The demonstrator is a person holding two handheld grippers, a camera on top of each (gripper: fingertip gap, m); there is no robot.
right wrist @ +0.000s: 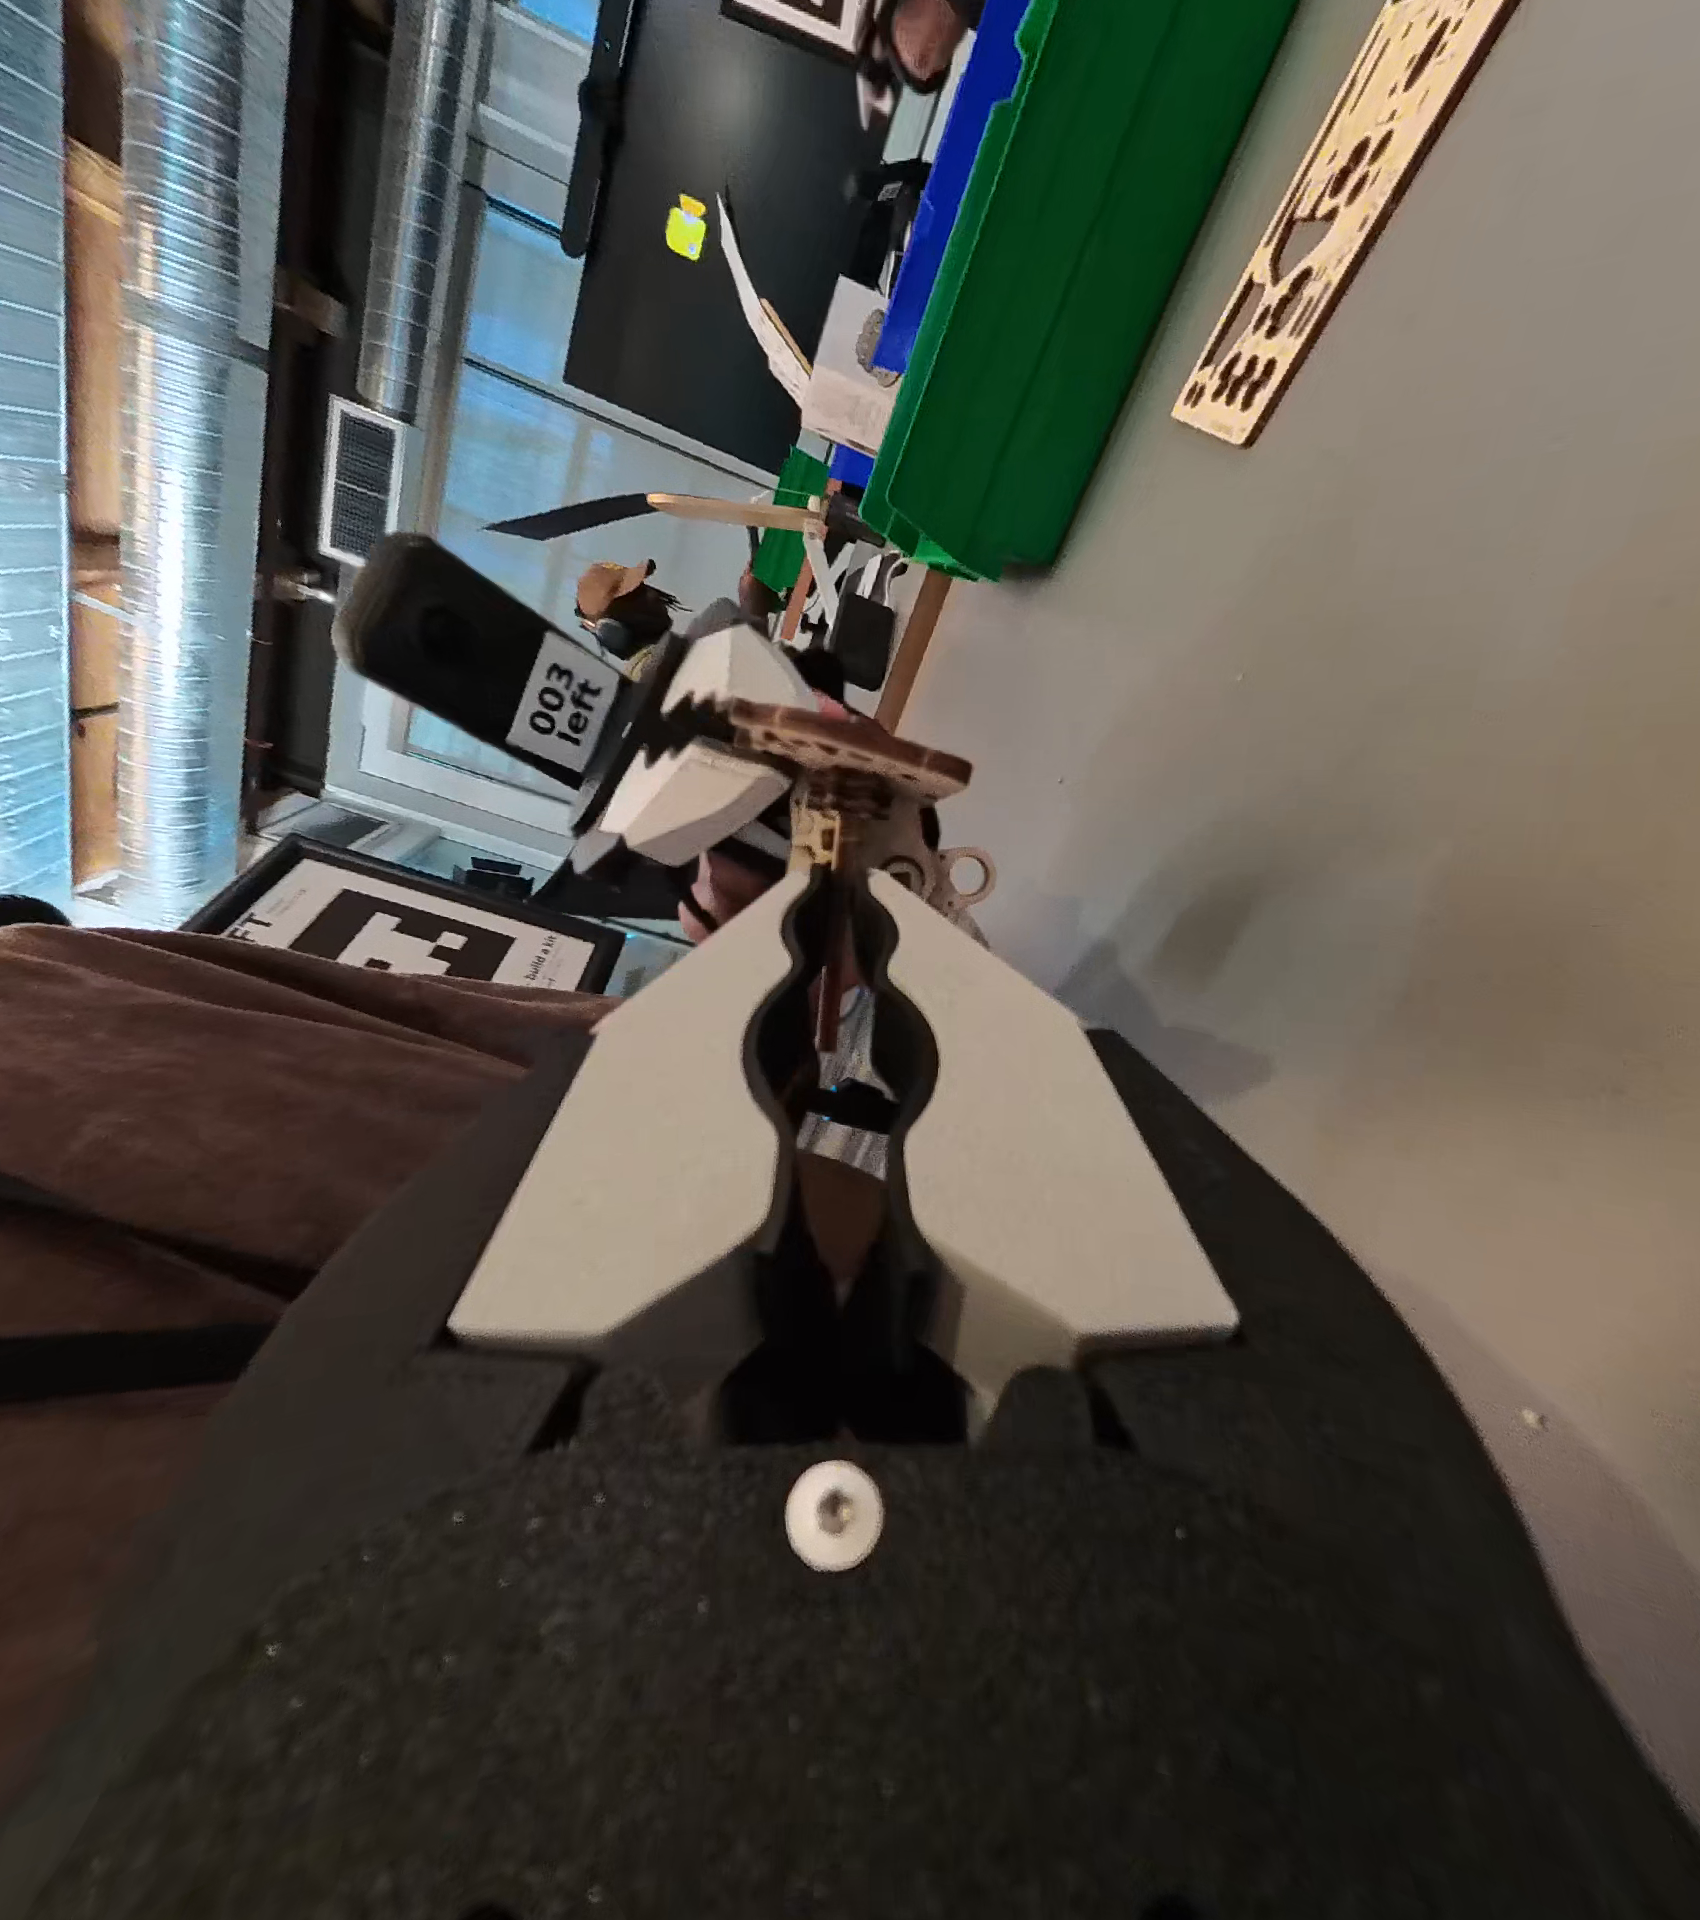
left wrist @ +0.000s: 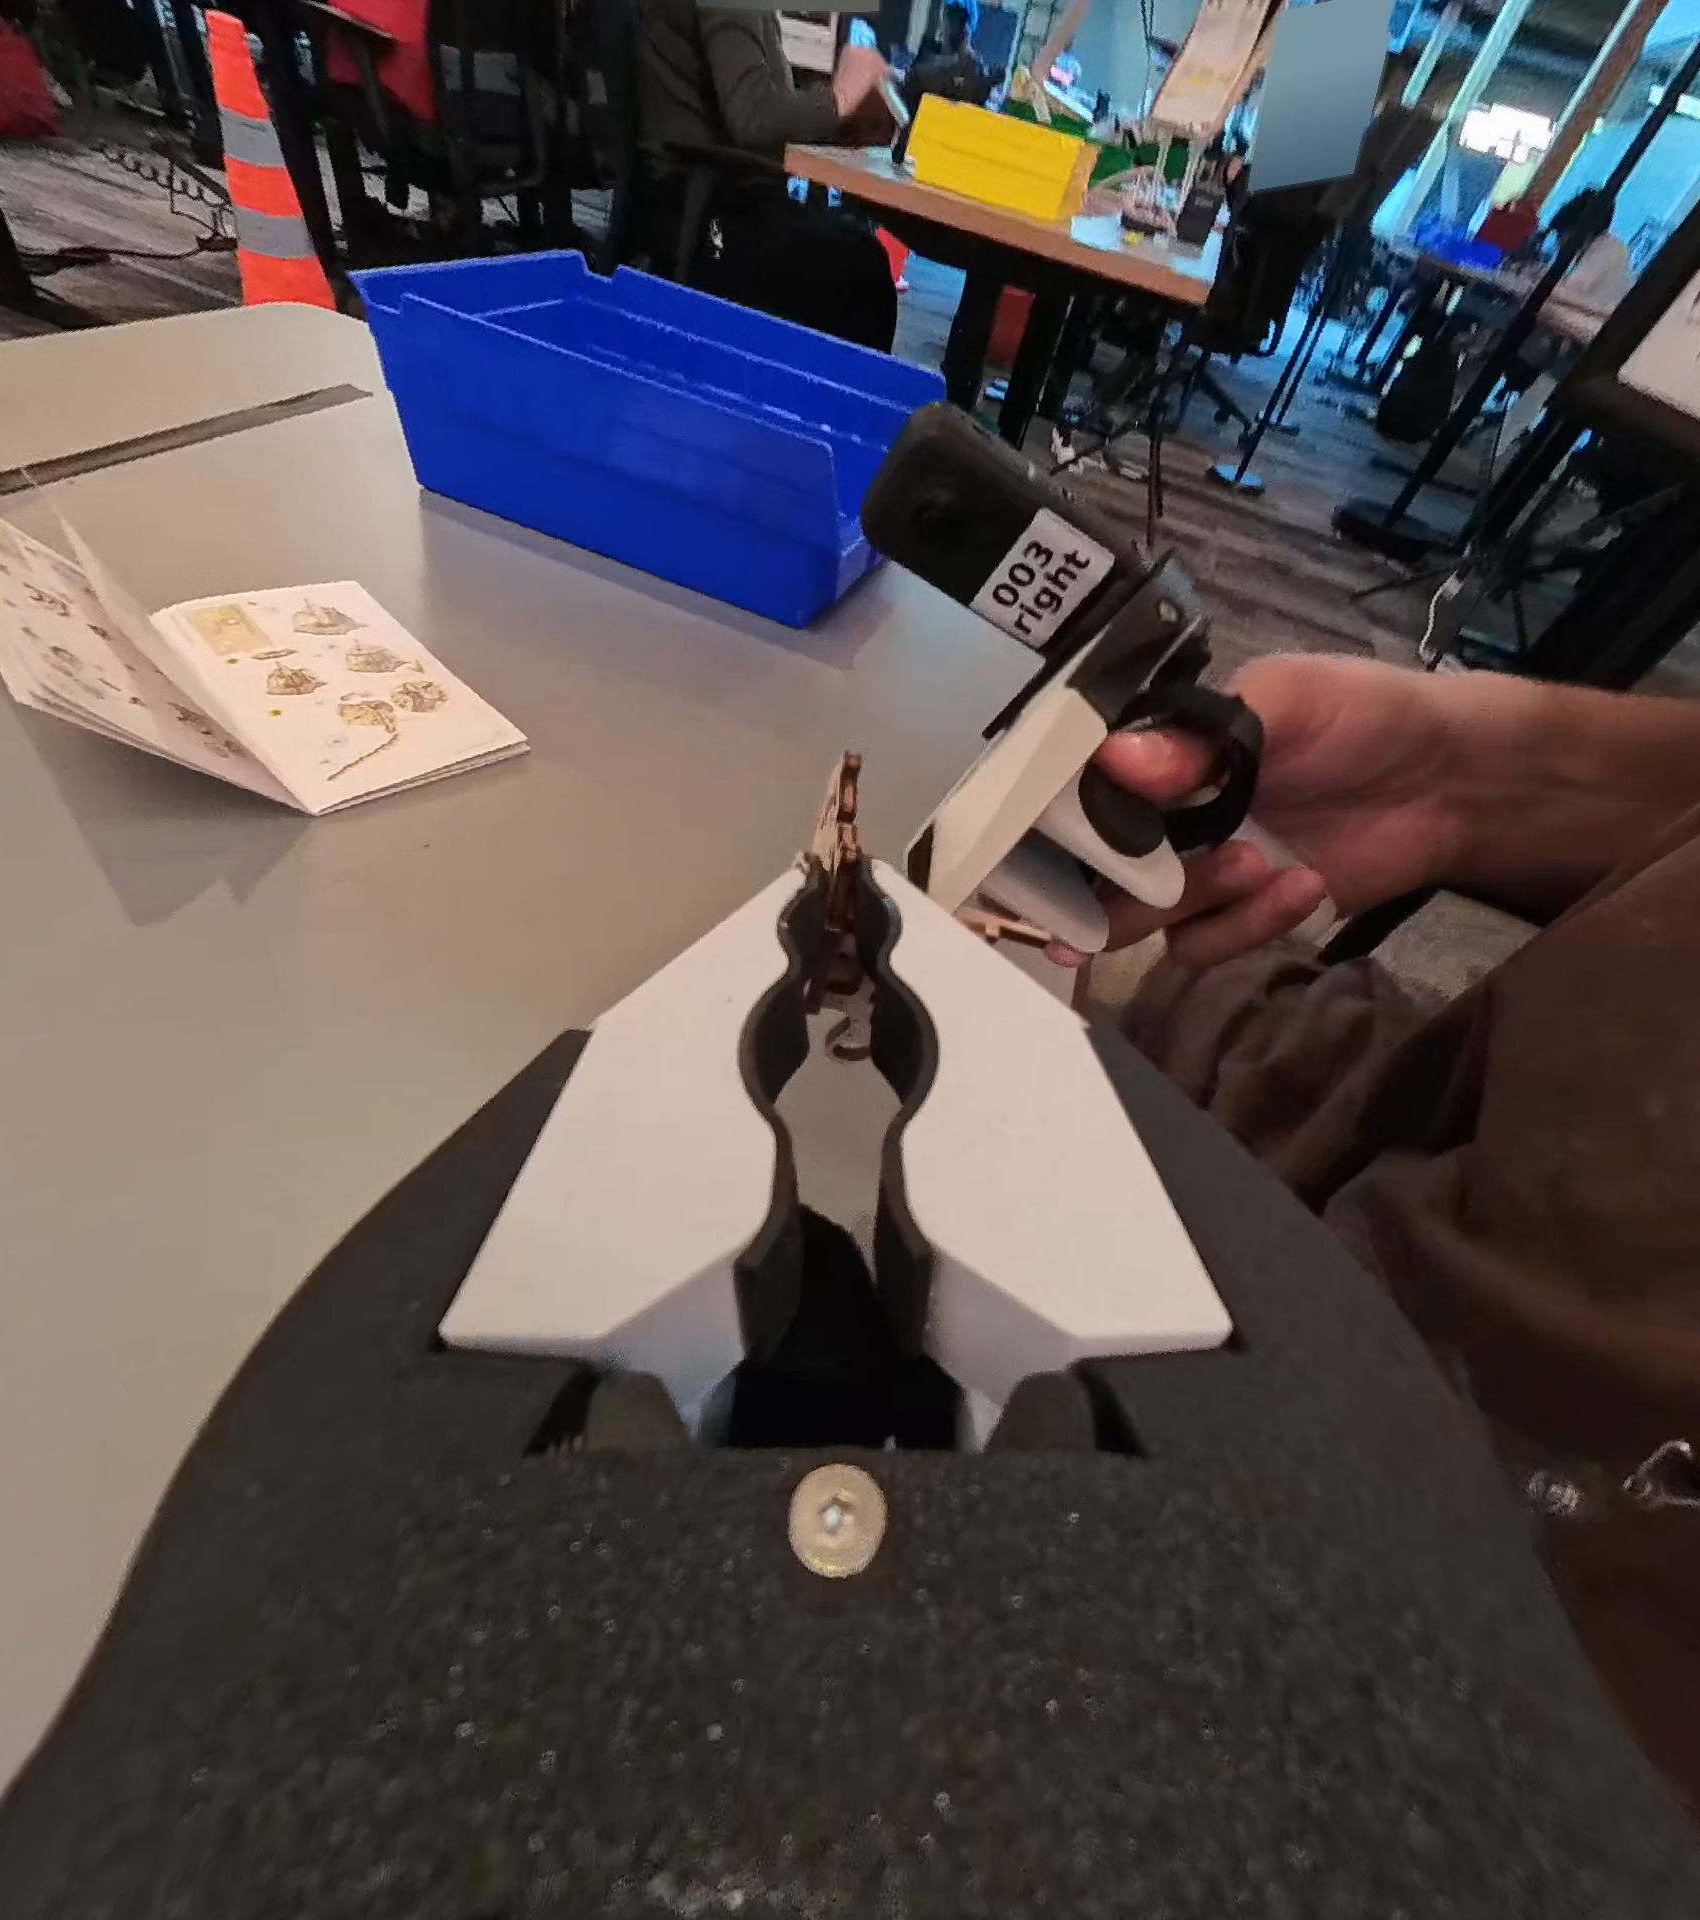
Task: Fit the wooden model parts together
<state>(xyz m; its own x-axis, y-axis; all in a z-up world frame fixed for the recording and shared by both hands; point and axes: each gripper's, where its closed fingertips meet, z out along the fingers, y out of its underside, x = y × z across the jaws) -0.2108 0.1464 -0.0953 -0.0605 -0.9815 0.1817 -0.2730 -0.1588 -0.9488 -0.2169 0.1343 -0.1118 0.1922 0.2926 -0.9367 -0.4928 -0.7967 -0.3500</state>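
Note:
My left gripper is shut on a thin wooden model piece, held edge-on above the grey table. In the right wrist view the left gripper shows this piece as a flat brown plate. My right gripper is shut on a small pale wooden part that touches the plate's underside. In the left wrist view the right gripper sits just right of my left fingertips, held by a hand. Where the two parts join is partly hidden.
An open instruction booklet lies at the left and a blue bin stands behind it. A green bin and a punched-out wooden sheet lie on the table. A brown sleeve is at the right. The grippers are tip to tip, or close to it.

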